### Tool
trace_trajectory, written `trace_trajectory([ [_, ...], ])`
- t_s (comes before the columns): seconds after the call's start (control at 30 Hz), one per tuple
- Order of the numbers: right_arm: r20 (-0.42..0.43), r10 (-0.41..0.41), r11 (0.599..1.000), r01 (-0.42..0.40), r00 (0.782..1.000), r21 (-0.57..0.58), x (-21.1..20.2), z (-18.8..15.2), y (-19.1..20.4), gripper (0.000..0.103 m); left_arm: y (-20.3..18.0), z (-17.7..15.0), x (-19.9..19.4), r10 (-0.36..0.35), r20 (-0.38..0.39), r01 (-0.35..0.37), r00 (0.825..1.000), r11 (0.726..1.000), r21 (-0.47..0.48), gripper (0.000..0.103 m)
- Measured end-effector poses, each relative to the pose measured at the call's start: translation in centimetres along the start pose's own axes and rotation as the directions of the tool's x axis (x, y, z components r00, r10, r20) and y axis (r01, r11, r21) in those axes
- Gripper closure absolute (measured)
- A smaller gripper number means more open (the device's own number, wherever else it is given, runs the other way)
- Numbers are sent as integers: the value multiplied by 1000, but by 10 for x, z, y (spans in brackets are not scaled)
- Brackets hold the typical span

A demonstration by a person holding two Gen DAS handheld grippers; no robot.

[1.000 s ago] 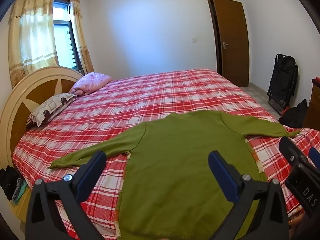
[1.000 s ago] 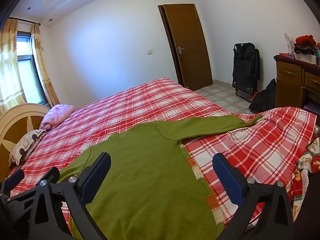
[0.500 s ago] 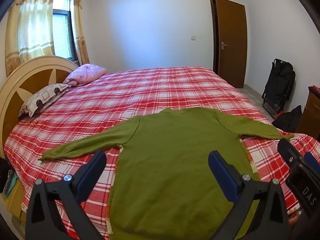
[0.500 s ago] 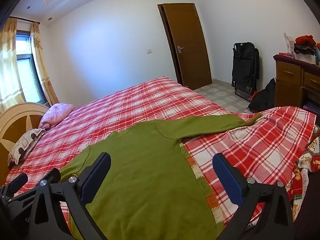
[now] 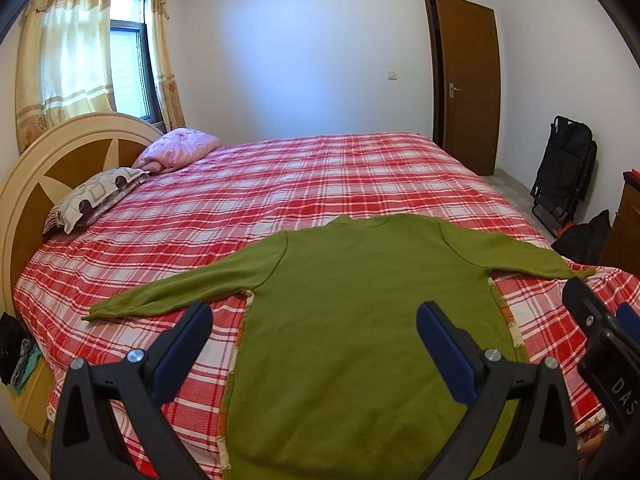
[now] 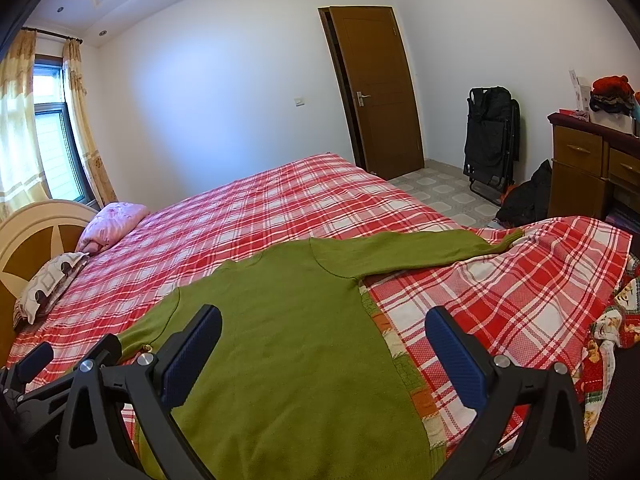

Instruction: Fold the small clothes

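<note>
A green sweater (image 5: 360,320) lies flat on the near part of a bed (image 5: 320,184) covered in a red and white checked sheet, its collar pointing toward the far side and its hem at the near edge. Both sleeves are spread out: one reaches left toward the headboard (image 5: 36,184), the other reaches right (image 6: 420,250) to the bed's right edge. The left gripper (image 5: 314,344) hovers above the sweater's lower body, its blue fingers (image 5: 184,348) wide apart and holding nothing. The right gripper (image 6: 324,350) hangs over the right half of the sweater, its fingers (image 6: 456,356) likewise spread apart and empty. Two pillows, one pink (image 5: 180,152) and one patterned (image 5: 92,200), sit at the far left by the headboard. A brown door (image 6: 376,88) stands in the far wall, with a folded black chair (image 6: 490,140) and a wooden dresser (image 6: 588,168) to the right.
</note>
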State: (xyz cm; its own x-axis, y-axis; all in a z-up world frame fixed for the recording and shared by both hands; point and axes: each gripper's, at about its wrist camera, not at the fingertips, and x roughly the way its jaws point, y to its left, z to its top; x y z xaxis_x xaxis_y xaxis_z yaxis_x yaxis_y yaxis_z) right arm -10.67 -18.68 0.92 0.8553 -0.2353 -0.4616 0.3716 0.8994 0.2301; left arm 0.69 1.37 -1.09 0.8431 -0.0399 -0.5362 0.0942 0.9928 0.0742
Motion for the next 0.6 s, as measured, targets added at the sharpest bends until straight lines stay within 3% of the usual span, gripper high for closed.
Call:
trace_trajectory([
  [0.6, -7, -6, 1000, 5, 1000, -5, 2, 0, 1, 1, 0, 1, 2, -6, -5, 6, 1000, 1000, -5, 0],
])
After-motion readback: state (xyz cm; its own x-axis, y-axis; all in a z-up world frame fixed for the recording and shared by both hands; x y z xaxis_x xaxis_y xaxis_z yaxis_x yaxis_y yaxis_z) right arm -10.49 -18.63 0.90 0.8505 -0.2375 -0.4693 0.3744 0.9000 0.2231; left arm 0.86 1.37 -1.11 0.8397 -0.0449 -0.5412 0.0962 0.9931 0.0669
